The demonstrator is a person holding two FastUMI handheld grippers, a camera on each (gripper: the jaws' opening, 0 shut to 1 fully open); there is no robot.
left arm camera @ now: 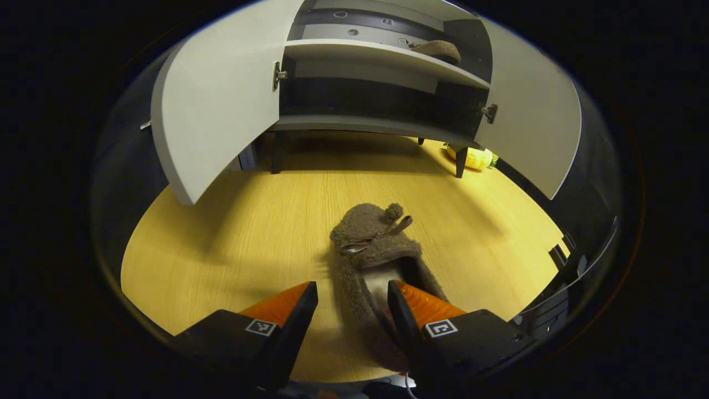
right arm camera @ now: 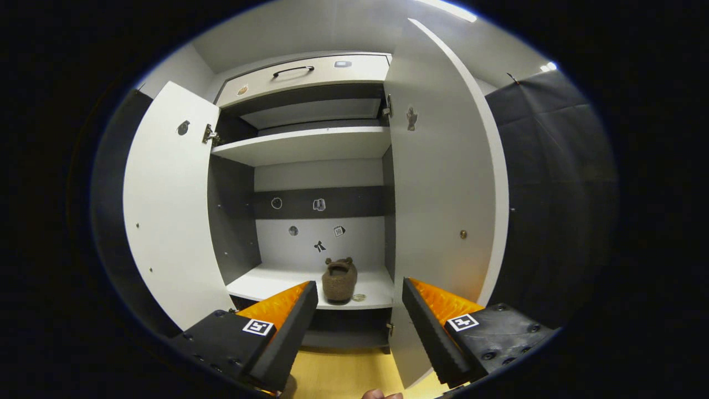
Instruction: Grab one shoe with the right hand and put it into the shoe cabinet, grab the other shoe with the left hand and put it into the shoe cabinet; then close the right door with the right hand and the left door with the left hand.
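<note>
Ahead of the right gripper (right arm camera: 359, 302) stands the white shoe cabinet (right arm camera: 310, 145), both doors swung wide; the right door (right arm camera: 443, 183) rises just beyond its right finger. One brown fuzzy slipper (right arm camera: 339, 281) sits on the lower shelf, straight ahead between its parted, empty fingers. The left gripper (left arm camera: 352, 302), fingers spread, straddles one side wall of the other slipper (left arm camera: 374, 244) on the wooden tabletop (left arm camera: 232, 244), its right finger inside the opening.

I log: shoe (left arm camera: 372, 244), fuzzy brown with a brown ribbon bow. Second shoe (right arm camera: 339, 281), same brown. Table (left arm camera: 232, 233), pale yellow wood grain. Shoe cabinet (right arm camera: 310, 145), white shelves, dark grey inner panels; left door (right arm camera: 166, 210) and right door (right arm camera: 443, 183) white. Yellow toy (left arm camera: 475, 158) beneath.
</note>
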